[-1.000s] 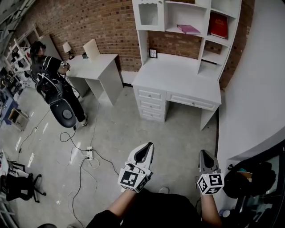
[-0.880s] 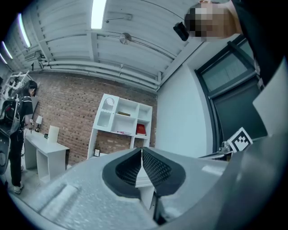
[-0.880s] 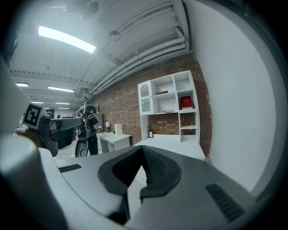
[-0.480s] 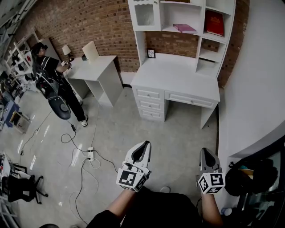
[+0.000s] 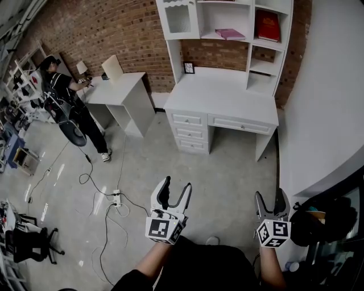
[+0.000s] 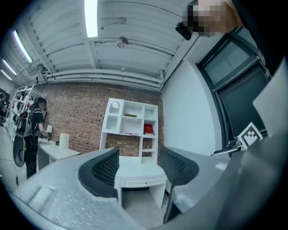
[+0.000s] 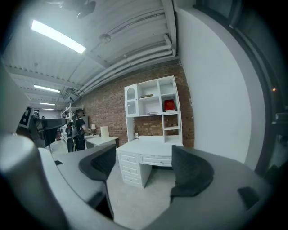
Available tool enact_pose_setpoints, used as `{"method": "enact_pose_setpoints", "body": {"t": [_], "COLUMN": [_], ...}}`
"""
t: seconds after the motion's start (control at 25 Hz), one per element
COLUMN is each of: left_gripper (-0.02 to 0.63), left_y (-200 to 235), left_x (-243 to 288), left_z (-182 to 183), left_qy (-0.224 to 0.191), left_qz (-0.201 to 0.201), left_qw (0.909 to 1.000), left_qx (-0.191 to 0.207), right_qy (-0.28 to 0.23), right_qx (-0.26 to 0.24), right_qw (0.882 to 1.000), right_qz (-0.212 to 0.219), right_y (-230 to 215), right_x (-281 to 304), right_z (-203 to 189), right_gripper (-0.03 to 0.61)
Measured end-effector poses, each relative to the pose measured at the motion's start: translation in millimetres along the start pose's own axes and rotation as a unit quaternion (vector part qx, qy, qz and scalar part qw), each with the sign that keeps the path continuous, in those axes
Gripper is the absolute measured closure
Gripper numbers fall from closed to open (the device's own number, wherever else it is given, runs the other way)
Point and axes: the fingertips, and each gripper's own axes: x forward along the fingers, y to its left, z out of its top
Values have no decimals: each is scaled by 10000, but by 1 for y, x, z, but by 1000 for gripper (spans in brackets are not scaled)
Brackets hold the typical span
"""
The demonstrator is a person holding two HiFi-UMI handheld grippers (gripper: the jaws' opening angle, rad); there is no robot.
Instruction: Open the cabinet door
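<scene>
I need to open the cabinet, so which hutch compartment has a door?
The top-left one, closed by an arched door; the other compartments are open shelves.

Ceiling strip lights (image 6: 91,18) flood the room with even, cool brightness, leaving a faint sheen on the concrete floor (image 5: 227,170) and only soft shadows. Both gripper views bow heavily toward black vignetted rims; close foreground blurs while the distant white desk (image 7: 150,146) reads sharp.

The scene is viewed steeply from head height, well back from the tabletop (image 5: 224,102). Cameras on the left hand-held gripper (image 5: 176,185) and right hand-held gripper (image 5: 269,196) are aimed level along the jaws; tabletop and shelves (image 5: 248,45) are shared by all views.
</scene>
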Motion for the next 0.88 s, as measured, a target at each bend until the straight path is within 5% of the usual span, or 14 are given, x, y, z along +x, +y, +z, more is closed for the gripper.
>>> {"method": "enact_pose_setpoints", "body": {"t": [0.12,0.88], "left_gripper": [310,305], "left_y": [7,19], "left_x": [-3,-6], "left_z": [-4,-37], "left_qy": [17,304], "left_qz": [145,389], "left_qw": [9999,9987], "left_qx": [21,-119], "right_qy": [42,650], "right_qx": [60,245], "right_qw": [9998,9926], "right_qz": [-163,1000], "right_y": [-9,37], "right_x": [-4,19], "right_z": [-6,-48], "right_gripper": [155,158]}}
